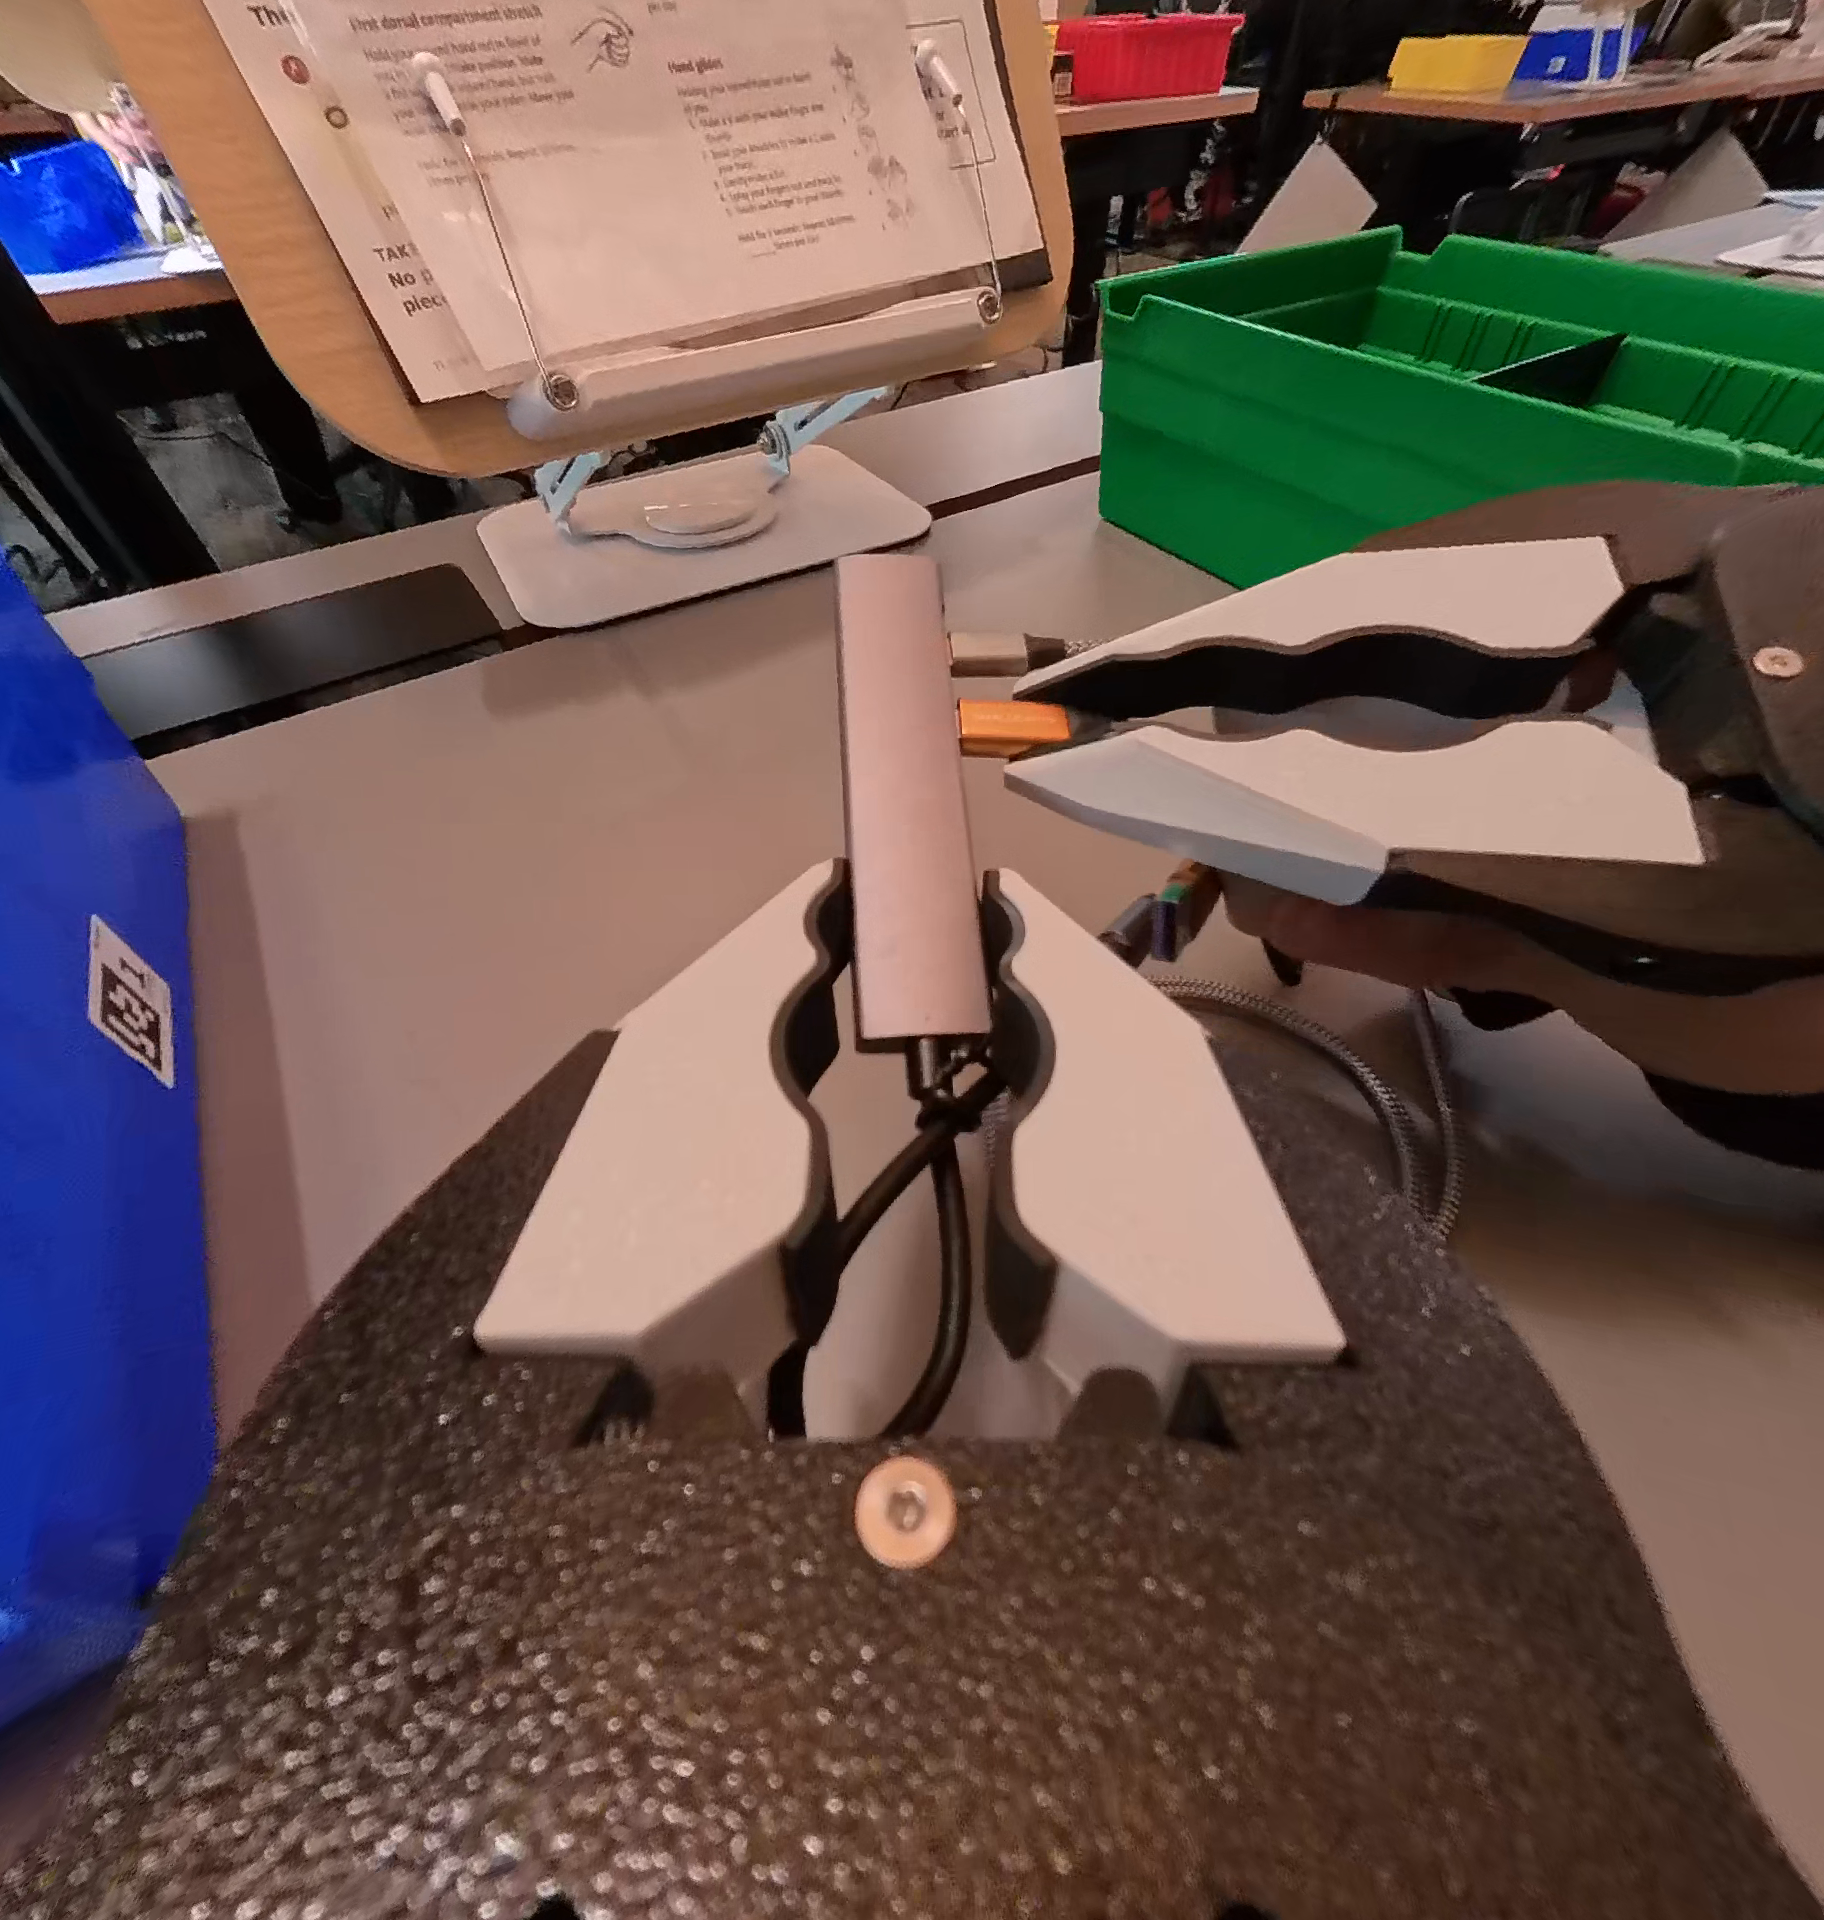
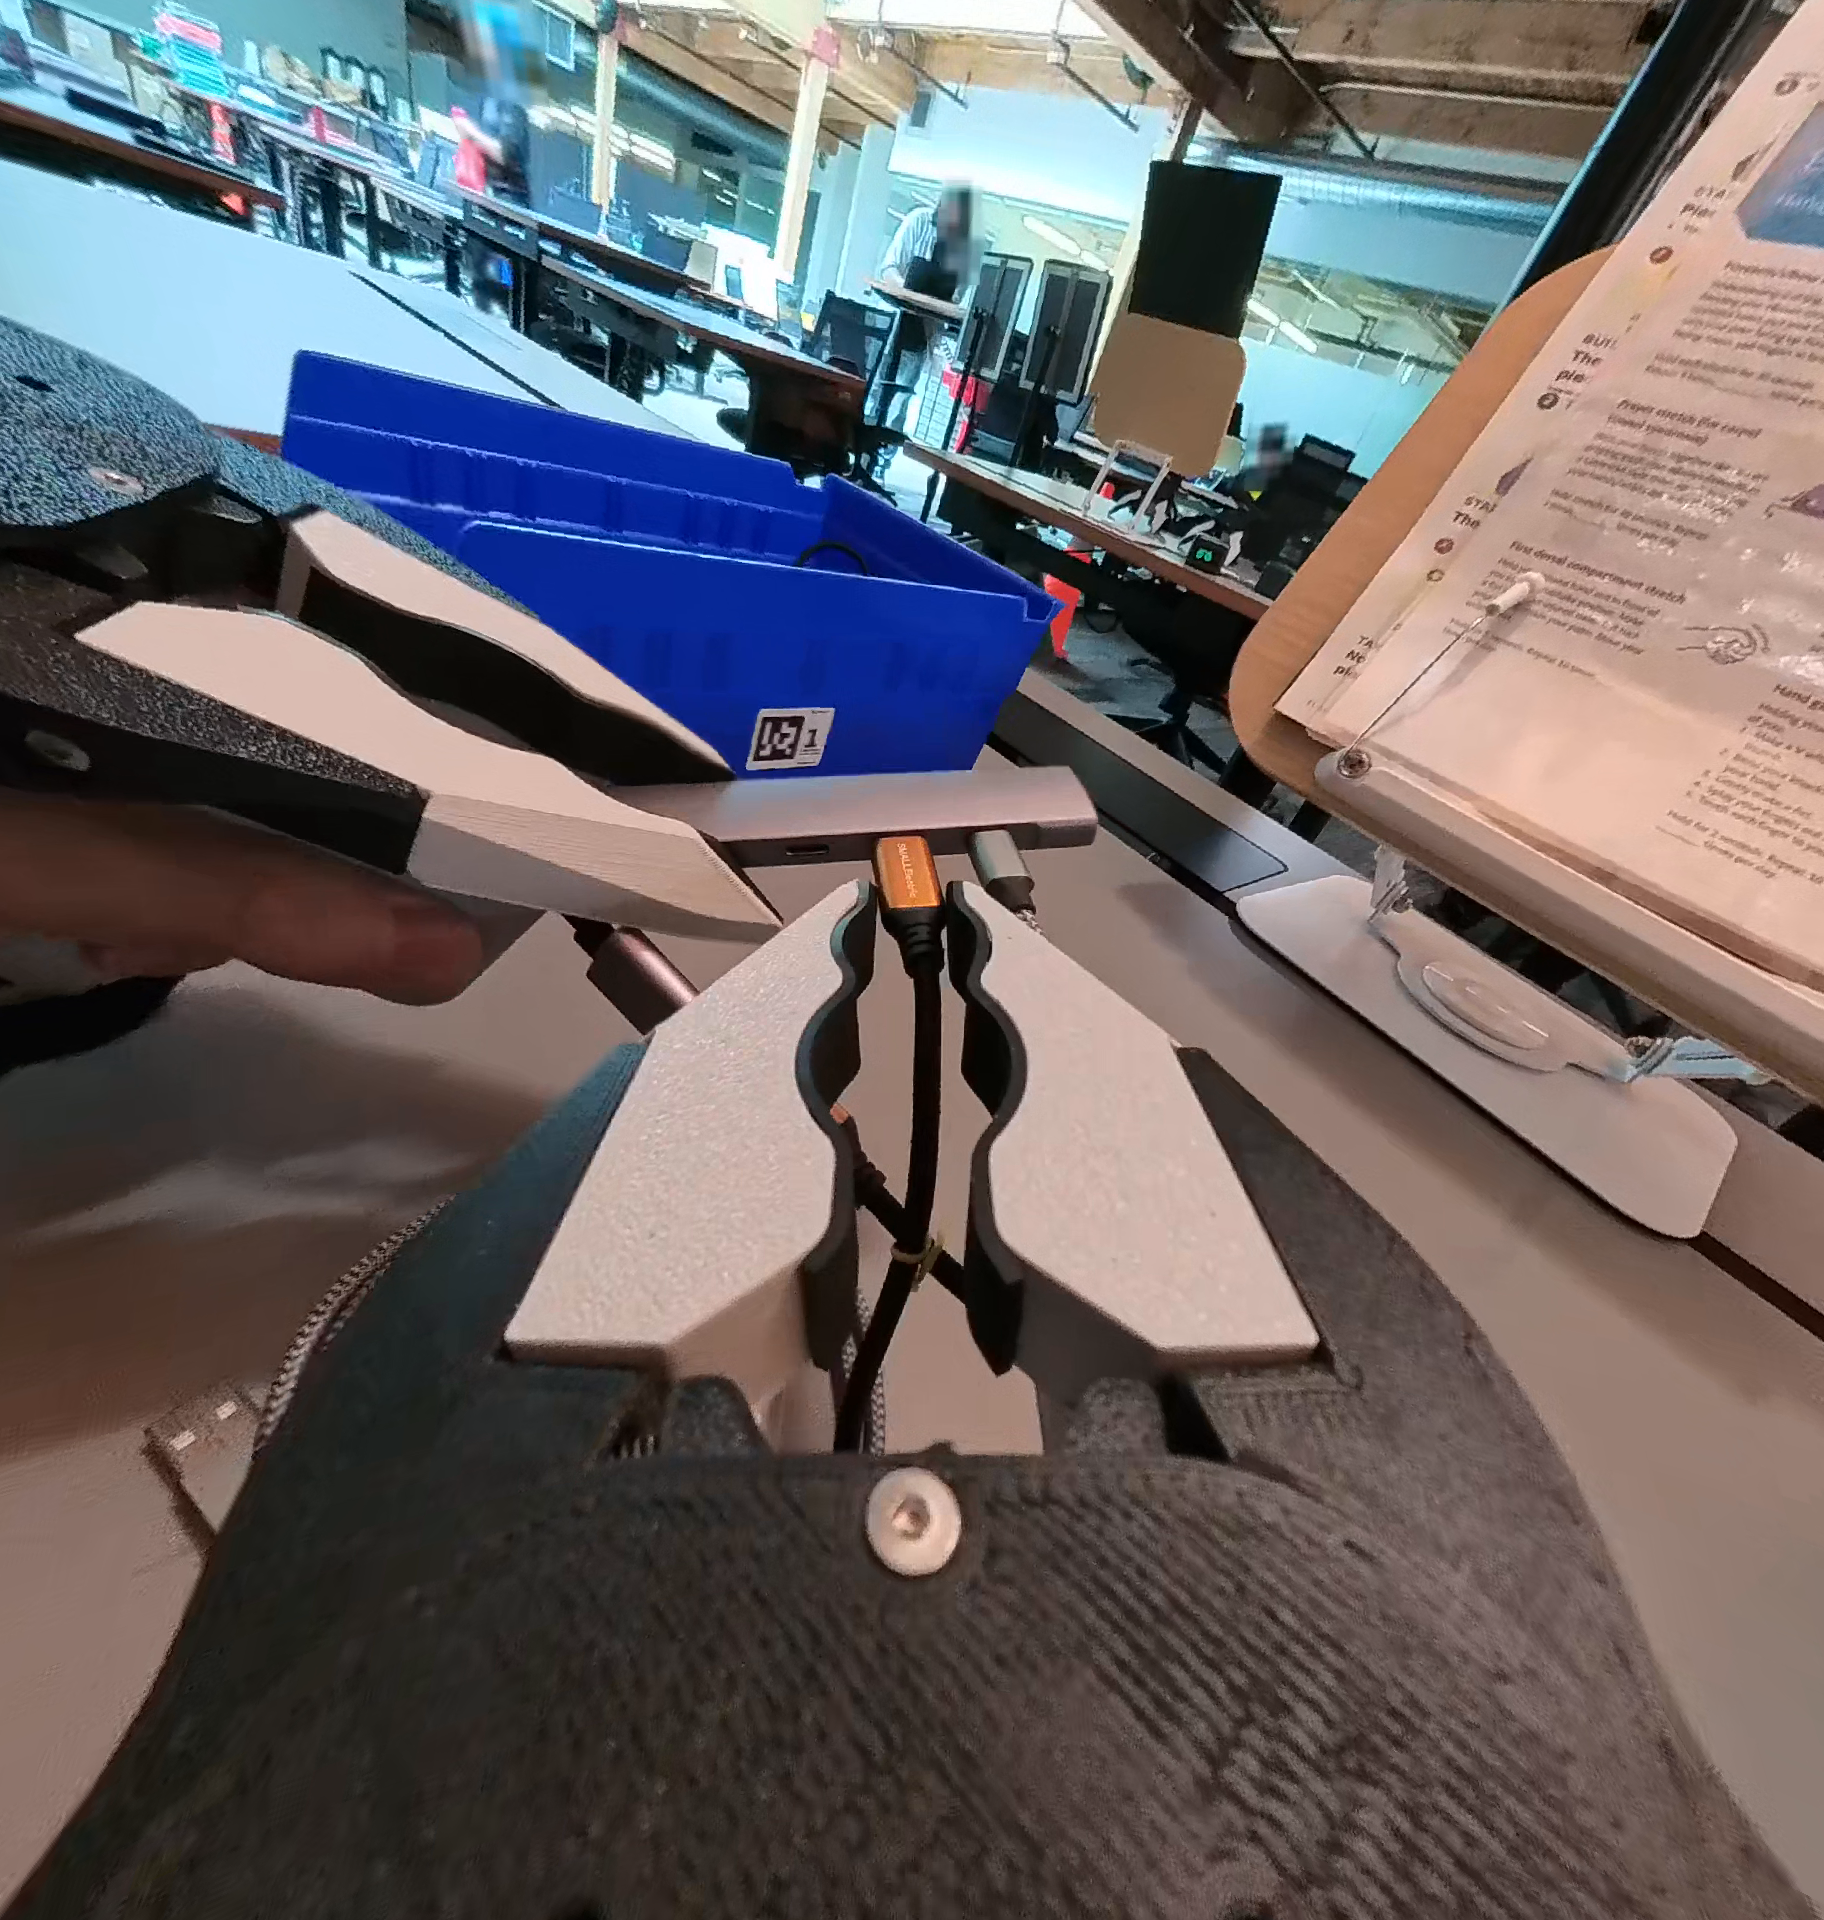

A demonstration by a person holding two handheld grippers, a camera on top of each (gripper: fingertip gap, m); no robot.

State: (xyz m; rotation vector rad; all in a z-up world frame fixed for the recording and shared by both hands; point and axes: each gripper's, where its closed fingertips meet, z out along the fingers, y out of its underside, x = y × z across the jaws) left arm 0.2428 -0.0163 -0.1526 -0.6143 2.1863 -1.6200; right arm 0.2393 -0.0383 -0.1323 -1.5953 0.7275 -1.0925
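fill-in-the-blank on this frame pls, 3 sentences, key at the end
The left claw is shut on the grey ____.
The right claw grips the cable plug whose metal shell is ____.
The bin bearing a square code sticker is ____.
Missing words: hub; orange; blue

Matt brushed-metal hub [image 1: 903,769], glossy orange metallic plug [image 2: 906,871], braided cloth cable [image 2: 923,1049].
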